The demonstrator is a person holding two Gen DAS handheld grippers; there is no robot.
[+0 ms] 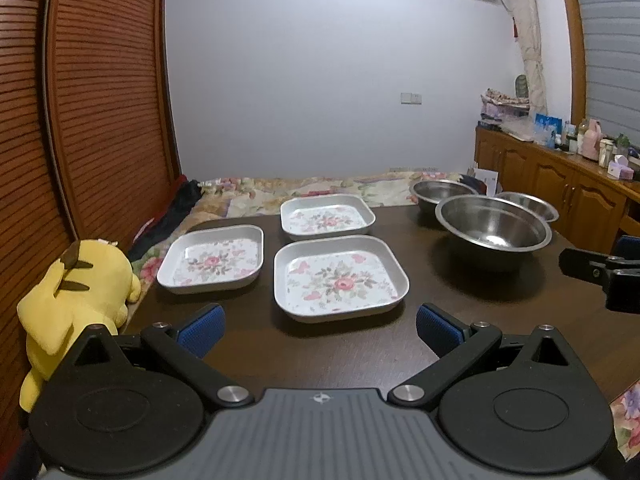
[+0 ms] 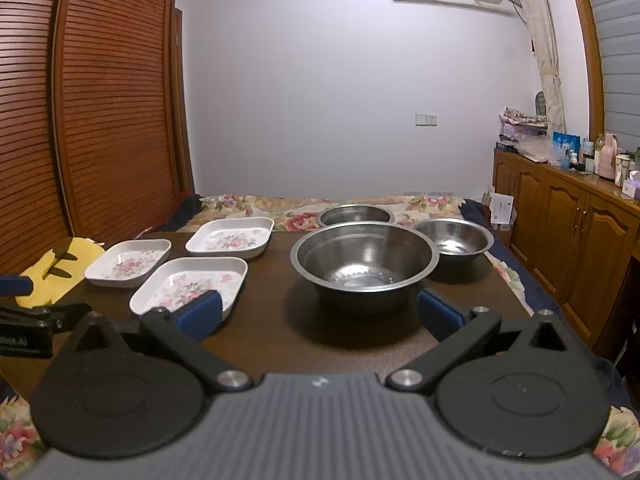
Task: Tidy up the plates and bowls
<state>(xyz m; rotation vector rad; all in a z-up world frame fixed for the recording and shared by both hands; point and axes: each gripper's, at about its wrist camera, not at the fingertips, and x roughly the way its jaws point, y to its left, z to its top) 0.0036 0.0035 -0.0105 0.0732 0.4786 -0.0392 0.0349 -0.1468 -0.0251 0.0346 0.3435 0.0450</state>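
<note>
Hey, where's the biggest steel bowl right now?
The biggest steel bowl sits on the dark table's right half, ahead of the open right gripper, with two smaller bowls behind.

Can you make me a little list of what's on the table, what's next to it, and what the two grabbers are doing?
plates: three square flowered plates, apart, none stacked
bowls: three metal bowls, biggest nearest
table: dark wood table
toy: yellow plush toy beside the table's left edge
left gripper: open, holding nothing, facing the plates
right gripper: open, holding nothing, facing the biggest bowl
</note>
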